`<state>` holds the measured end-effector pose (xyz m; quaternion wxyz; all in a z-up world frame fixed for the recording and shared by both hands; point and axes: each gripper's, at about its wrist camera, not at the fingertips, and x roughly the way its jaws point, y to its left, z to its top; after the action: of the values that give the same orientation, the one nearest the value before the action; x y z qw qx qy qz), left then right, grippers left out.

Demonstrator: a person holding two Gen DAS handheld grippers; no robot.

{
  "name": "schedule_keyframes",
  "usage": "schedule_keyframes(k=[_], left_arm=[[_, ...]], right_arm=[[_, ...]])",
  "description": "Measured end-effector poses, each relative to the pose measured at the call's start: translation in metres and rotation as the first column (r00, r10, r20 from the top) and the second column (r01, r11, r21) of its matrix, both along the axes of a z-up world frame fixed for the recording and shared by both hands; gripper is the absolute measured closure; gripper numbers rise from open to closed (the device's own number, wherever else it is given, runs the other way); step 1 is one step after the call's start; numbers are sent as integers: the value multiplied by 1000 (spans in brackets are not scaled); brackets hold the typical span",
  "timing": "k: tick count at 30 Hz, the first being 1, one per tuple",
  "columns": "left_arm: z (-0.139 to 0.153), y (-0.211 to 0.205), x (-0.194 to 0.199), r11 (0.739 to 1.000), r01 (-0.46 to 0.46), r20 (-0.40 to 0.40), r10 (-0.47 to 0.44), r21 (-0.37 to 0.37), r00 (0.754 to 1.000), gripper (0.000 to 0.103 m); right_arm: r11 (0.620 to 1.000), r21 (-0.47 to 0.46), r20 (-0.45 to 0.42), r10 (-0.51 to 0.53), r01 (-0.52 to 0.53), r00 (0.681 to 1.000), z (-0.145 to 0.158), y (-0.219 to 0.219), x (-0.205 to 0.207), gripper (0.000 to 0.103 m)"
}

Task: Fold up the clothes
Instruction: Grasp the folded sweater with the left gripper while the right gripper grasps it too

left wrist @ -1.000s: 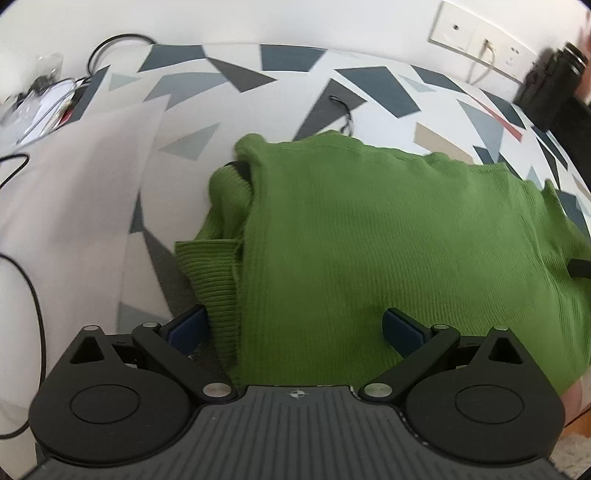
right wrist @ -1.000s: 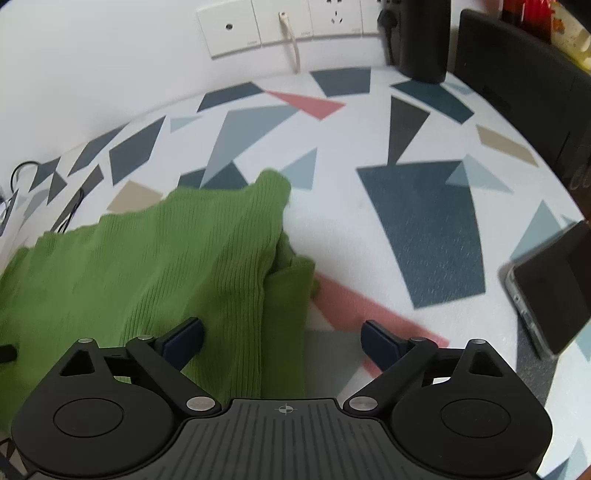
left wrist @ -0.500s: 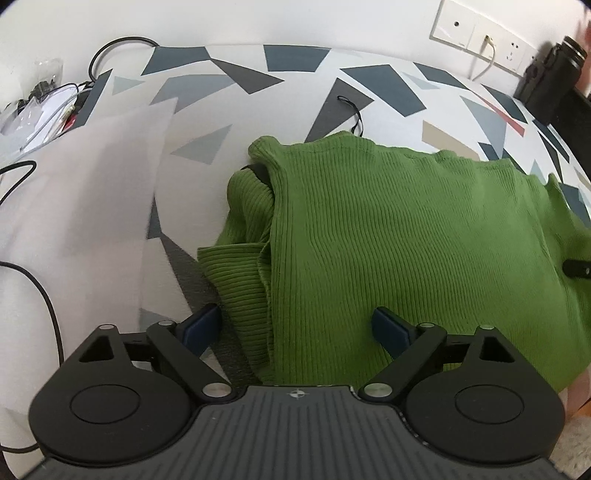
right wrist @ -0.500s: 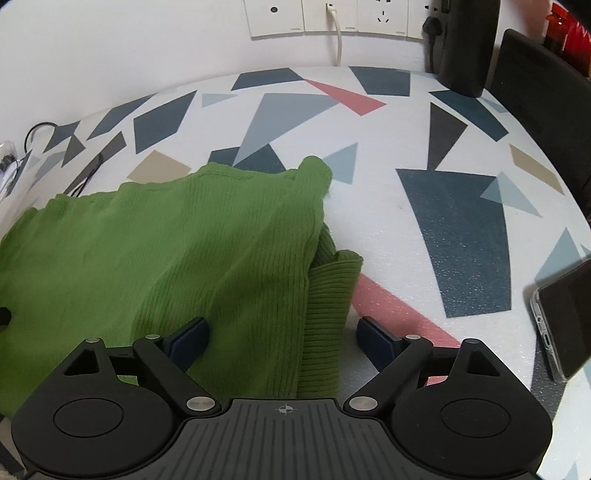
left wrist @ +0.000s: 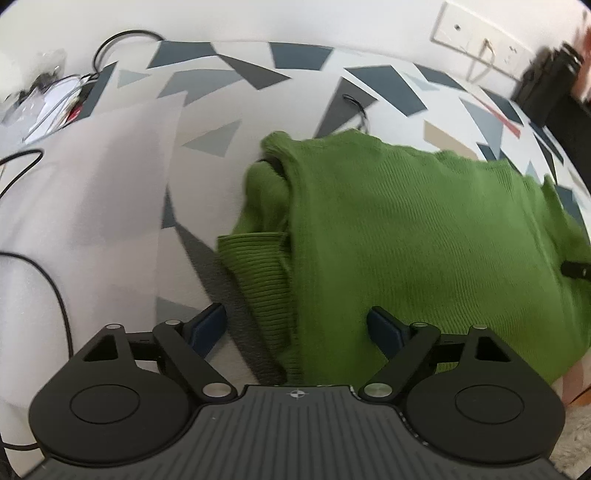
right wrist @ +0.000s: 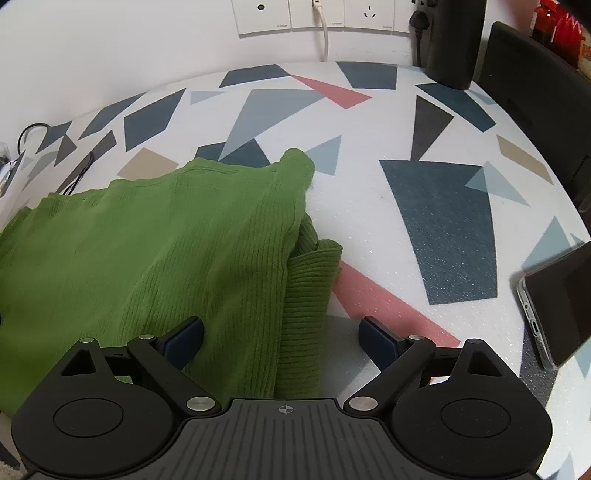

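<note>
A green ribbed sweater (left wrist: 406, 240) lies folded flat on the patterned table cover (left wrist: 229, 136). My left gripper (left wrist: 295, 328) hovers over its left edge, where a ribbed cuff (left wrist: 258, 266) sticks out. Its jaws are closing, the edge lies between them, and the pads do not press on it. My right gripper (right wrist: 280, 339) hangs over the sweater (right wrist: 166, 251) at its right edge, above another ribbed band (right wrist: 310, 288). Those jaws are opening with the fabric edge between them, untouched. A dark fingertip (left wrist: 574, 269) of the right gripper shows at the left wrist view's right edge.
A phone (right wrist: 554, 302) lies at the right. A black cylinder (right wrist: 454, 40) and a dark panel (right wrist: 535, 110) stand at the back right under wall sockets (right wrist: 314, 14). A white sheet (left wrist: 92, 184), black cables (left wrist: 48, 273) and clutter (left wrist: 44, 92) lie at the left.
The left gripper's jaws have narrowed a little, and the sweater's left edge has slid right in its view. In the right view the sweater's edge has shifted right and the wall sockets have come into fuller view.
</note>
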<state>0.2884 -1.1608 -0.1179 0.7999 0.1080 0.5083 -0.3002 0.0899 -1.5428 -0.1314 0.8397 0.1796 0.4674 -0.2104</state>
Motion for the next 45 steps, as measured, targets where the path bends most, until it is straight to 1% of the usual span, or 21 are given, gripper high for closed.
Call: schedule_keyframes(k=[2,4,7,9,10,11,13,14,15,17,18,19,20,26,29,31,35,38,41,43,45], left_arm=[[0,6,5,999,-20,-8,20,-26,1000,18],[0,6,7,999,-19,-13,19,-35,1000,18],[0,-1,4,1000,-5,-3,4,-3,1000,18],[0,-10,-3,999,23,17,-24,38,1000,18],[0,-16,-6,997,39,30,-41,64,999,19],[1,-20,-8,997,43,21,-45,61,999,24],[4,-28,-11,997,58,6,-59,57,998,36],[6,-31,-13,997,68,-8,-68,48,998,48],[7,-35,-15,996,78,-22,-77,39,997,53],[9,-41,-18,995,97,-54,-95,36,994,58],[10,-43,-20,993,108,-58,-106,40,993,58],[10,-44,-21,992,116,-62,-113,41,992,59],[11,-44,-21,993,114,-72,-111,36,991,59],[12,-49,-20,995,95,-121,-93,17,988,60],[12,-58,-23,994,102,-168,-105,-26,980,66],[11,-67,-28,991,125,-187,-133,-53,973,69],[12,-84,-39,986,157,-169,-164,-56,972,73],[12,-91,-43,982,180,-179,-189,-62,966,73],[13,-99,-51,976,215,-150,-218,-36,964,76],[14,-102,-54,972,223,-160,-232,-70,959,82],[15,-104,-59,966,244,-139,-254,-88,957,85]], right_arm=[[1000,0,0,-3,3,1000,-1,0,0,11],[1000,-5,-3,-4,4,1000,-2,1,2,9],[1000,-8,-6,1,-1,1000,-2,2,3,8],[1000,-5,-7,7,-7,1000,-2,0,2,8],[1000,-3,-7,9,-9,1000,-2,-1,2,9],[1000,-1,-7,10,-10,1000,-2,-1,1,9],[1000,-4,-8,12,-12,1000,-1,-1,2,12],[1000,-5,-5,25,-25,1000,0,1,2,19],[999,-5,2,49,-49,999,2,4,3,26],[996,0,15,93,-93,996,6,10,5,59],[994,12,20,109,-109,994,8,13,6,64],[992,26,24,119,-120,993,9,14,7,71],[992,35,27,122,-123,992,10,16,7,73],[991,68,37,109,-112,993,9,16,8,74],[986,90,36,137,-140,990,9,20,12,74],[980,100,36,168,-171,985,9,27,17,74],[961,129,46,241,-245,969,9,44,25,76],[942,135,57,301,-306,952,10,59,31,77],[925,151,74,341,-348,937,10,70,39,77],[913,165,89,364,-374,927,9,75,43,77],[902,168,103,386,-399,917,10,80,47,78]])
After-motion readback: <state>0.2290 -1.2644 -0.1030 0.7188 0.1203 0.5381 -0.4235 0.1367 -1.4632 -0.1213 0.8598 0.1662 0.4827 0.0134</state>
